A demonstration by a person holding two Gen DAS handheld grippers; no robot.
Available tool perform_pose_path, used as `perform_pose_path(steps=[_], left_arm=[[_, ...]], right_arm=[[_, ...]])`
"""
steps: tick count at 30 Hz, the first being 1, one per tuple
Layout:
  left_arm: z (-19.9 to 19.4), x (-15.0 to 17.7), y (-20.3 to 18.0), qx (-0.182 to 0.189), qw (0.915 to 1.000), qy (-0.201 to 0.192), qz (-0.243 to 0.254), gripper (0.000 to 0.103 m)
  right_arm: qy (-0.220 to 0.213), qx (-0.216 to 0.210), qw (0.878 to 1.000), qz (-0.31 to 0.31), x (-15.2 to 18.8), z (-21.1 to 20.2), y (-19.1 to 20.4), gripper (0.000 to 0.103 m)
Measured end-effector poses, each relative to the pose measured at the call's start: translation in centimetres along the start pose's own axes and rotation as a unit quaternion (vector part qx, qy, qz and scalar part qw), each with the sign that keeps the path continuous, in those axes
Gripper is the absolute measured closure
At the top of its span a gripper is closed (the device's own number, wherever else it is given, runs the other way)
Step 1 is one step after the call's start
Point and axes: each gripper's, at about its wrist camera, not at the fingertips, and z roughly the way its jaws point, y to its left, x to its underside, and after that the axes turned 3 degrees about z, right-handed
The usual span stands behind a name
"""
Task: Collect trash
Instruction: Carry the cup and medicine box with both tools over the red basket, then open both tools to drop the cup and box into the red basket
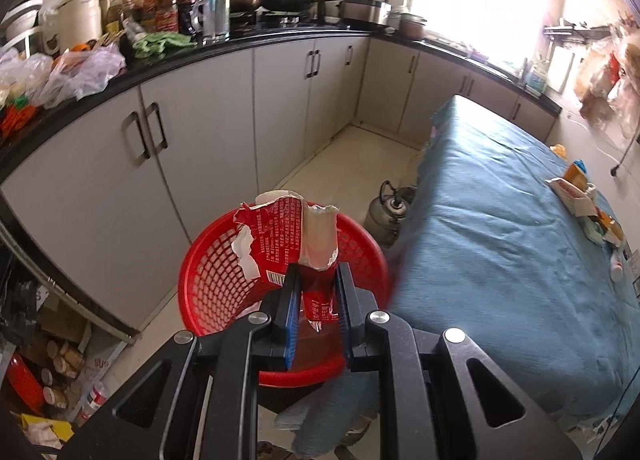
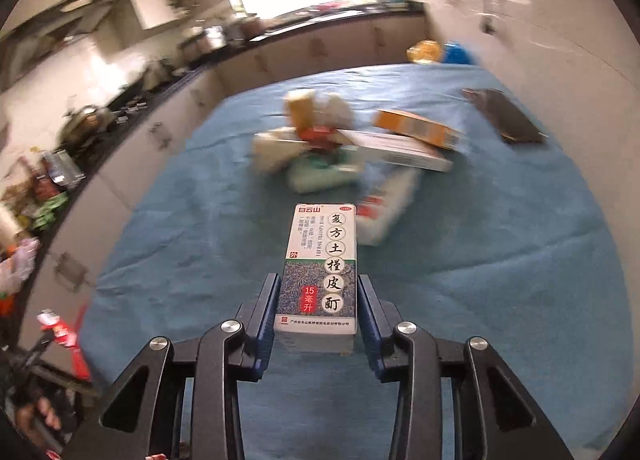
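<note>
My left gripper (image 1: pixel 316 280) is shut on a torn red and white paper package (image 1: pixel 280 236), which sticks up out of the jaws. It hangs right above a red mesh basket (image 1: pixel 208 272) that stands beside the table. My right gripper (image 2: pixel 318 280) is shut on a white medicine box (image 2: pixel 324 244) with a grey patterned lower half, both pads against its long sides. The box is sharp while the blue tablecloth (image 2: pixel 500 260) under it is blurred. Further back on the cloth lies a pile of trash (image 2: pixel 316 148), made of boxes and wrappers.
An orange box (image 2: pixel 416 126) and a flat dark object (image 2: pixel 504 116) lie on the far right of the table. A metal gas cylinder (image 1: pixel 386 212) stands on the floor by the table's corner. A cluttered black counter (image 1: pixel 200 56) over grey cabinets runs along the left.
</note>
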Motion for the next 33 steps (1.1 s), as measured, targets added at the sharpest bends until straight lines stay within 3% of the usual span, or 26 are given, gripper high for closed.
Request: perform_pose_path(steps=[6, 9, 15, 23, 25, 27, 33], left_arm=[[1.5, 0.1, 1.6, 0.0, 0.9997, 0.013, -0.02, 0.087], [2.3, 0.1, 2.6, 0.013, 0.9988, 0.022, -0.041, 0.087], [3.5, 0.1, 3.4, 0.023, 0.9976, 0.034, -0.056, 0.087], [3.6, 0.0, 4.1, 0.023, 0.9976, 0.033, -0.056, 0.083], [3.5, 0.1, 4.3, 0.026, 0.9974, 0.032, -0.06, 0.07], [3.4, 0.1, 4.5, 0.022, 0.9974, 0.029, -0.062, 0.061], [2.8, -0.1, 4.2, 0.003, 0.9981, 0.027, -0.055, 0.054]], right_arm=[[0.041, -0.122, 0.989, -0.076, 0.2, 2.7, 8.9, 0.063], [0.086, -0.197, 0.971, -0.109, 0.7, 5.5, 14.8, 0.063], [0.145, -0.284, 0.933, -0.168, 2.6, 10.9, 26.0, 0.062], [0.216, -0.331, 0.901, -0.181, 5.9, 17.3, 34.3, 0.06], [0.223, -0.332, 0.899, -0.178, 6.4, 18.3, 35.0, 0.06], [0.234, -0.336, 0.896, -0.173, 6.6, 19.0, 35.3, 0.051], [0.222, -0.331, 0.902, -0.167, 6.3, 18.8, 34.1, 0.045]])
